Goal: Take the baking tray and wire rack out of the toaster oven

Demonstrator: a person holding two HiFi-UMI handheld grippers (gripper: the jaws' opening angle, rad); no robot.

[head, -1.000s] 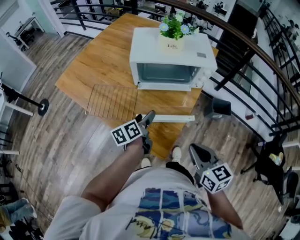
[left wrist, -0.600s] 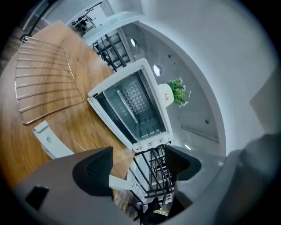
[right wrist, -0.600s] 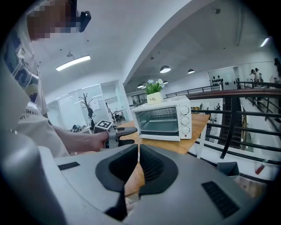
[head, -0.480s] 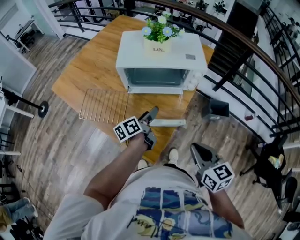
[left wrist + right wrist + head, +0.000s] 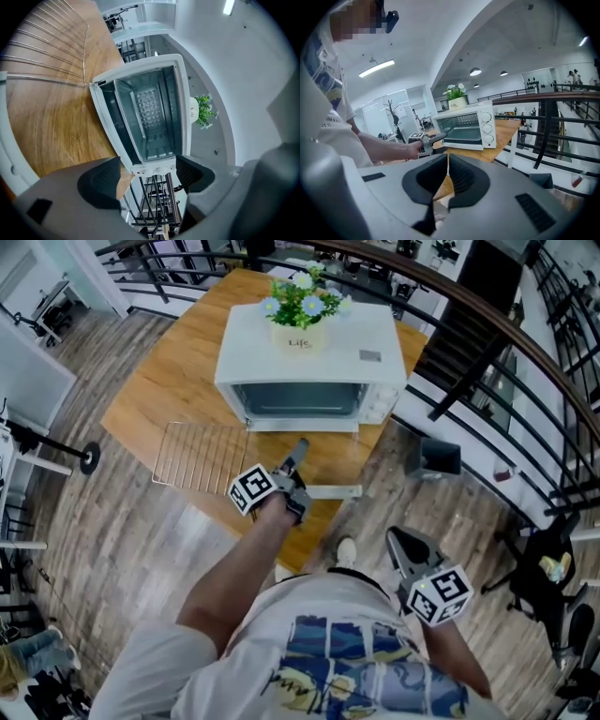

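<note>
A white toaster oven [image 5: 309, 343] stands on the wooden table [image 5: 178, 362] with its glass door folded down, the door's white handle [image 5: 333, 491] nearest me. The wire rack [image 5: 199, 457] lies flat on the table left of the oven. My left gripper [image 5: 299, 449] is open over the lowered door and points into the oven's mouth [image 5: 150, 117]; nothing sits between its jaws [image 5: 147, 176]. I cannot make out a baking tray in the dim cavity. My right gripper [image 5: 403, 545] is shut and empty, held low beside my body, away from the table.
A potted plant [image 5: 298, 310] sits on the oven's roof. A dark metal railing [image 5: 487, 343] runs behind and to the right of the table. The wire rack [image 5: 47, 51] overhangs the table's near edge slightly. Wood floor surrounds the table.
My left gripper has moved forward over the open door toward the oven's mouth. The right gripper has stayed low and shut. The view has shifted so the oven sits further left.
</note>
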